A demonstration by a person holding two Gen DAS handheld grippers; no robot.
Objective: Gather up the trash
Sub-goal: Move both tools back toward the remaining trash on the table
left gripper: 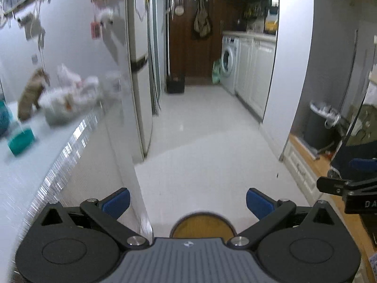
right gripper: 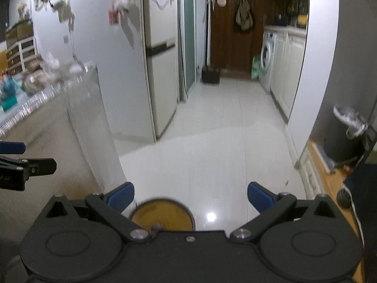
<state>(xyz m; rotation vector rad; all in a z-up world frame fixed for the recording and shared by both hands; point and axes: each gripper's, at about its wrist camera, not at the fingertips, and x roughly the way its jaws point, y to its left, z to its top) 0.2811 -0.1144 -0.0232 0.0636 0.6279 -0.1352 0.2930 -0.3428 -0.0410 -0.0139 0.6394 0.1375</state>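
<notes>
Left tool (left gripper: 188,202): open wide, blue pads well apart, nothing between them; it hangs above the white floor (left gripper: 200,141), just right of the desk edge.
Right tool (right gripper: 190,197): open wide as well, holding nothing, above the same floor; also seen at the right edge of the left view.
Stool (right gripper: 162,217): round, yellow-topped with a dark rim, on the floor near and below both tools; in the right view it sits near the left pad.
Trash: a blurred heap of white bags and wrappers (left gripper: 68,99) lies on the desk (left gripper: 35,155) at left, against the wall; what each piece is cannot be told.
Brown toy (left gripper: 31,94): stands on the desk just left of the heap, touching or nearly so.
Teal box (left gripper: 21,140): on the desk, nearer than the heap and apart from it.
Bin (right gripper: 341,141): dark, at near right, with a white liner (right gripper: 351,118) bunched at its rim.
Fridge (right gripper: 162,54): beyond the desk on the left side of the passage.
Washer (left gripper: 228,61): far right, under a white counter.
Door (left gripper: 195,28): dark wood at the far end, with a bag (left gripper: 201,23) hanging on it.
Dark crate (left gripper: 175,83): on the floor at the far end, left of the door.
Green bag (left gripper: 216,72): on the floor just left of the washer.
</notes>
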